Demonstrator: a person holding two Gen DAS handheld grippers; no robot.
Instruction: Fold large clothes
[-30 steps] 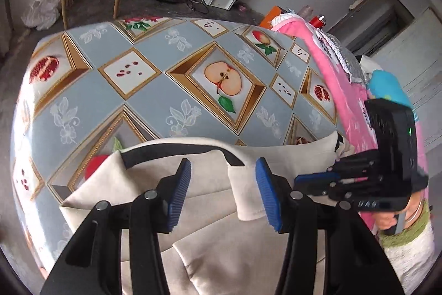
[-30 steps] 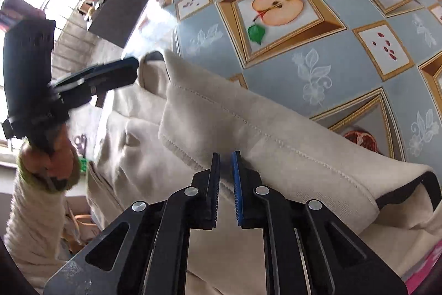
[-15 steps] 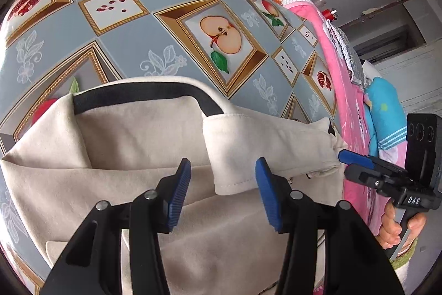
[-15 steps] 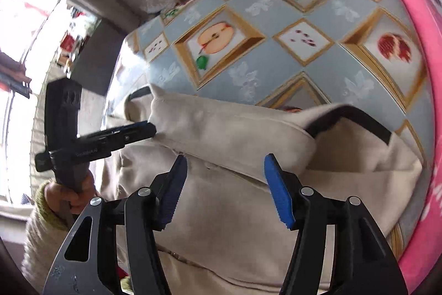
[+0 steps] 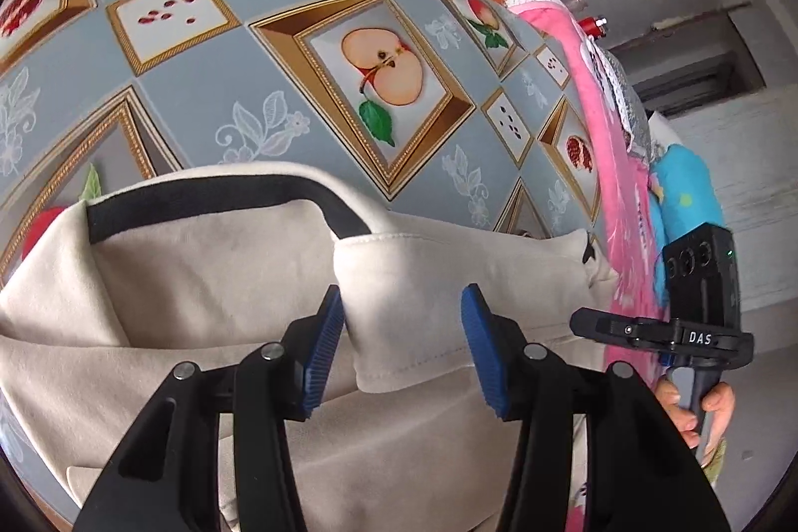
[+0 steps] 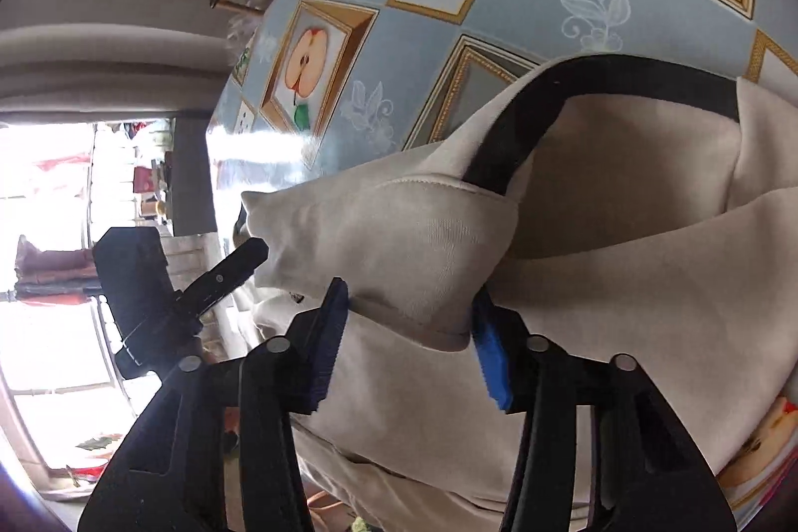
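Beige jacket (image 5: 174, 282) lies spread on the fruit-patterned tablecloth (image 5: 224, 83), just ahead of both tongs, its sleeve (image 5: 449, 282) now folded across the chest. A second ago the right tongs (image 6: 406, 342) were clenched on the sleeve's seam. They let go, swung wide and rolled, and their jaws have just been closing again, with a bunched fold of sleeve pinched between the pads. The left tongs (image 5: 401, 352) hang released, straddling the sleeve's end without pressing it. The regrip suggests the first fold is laid and another is about to begin.
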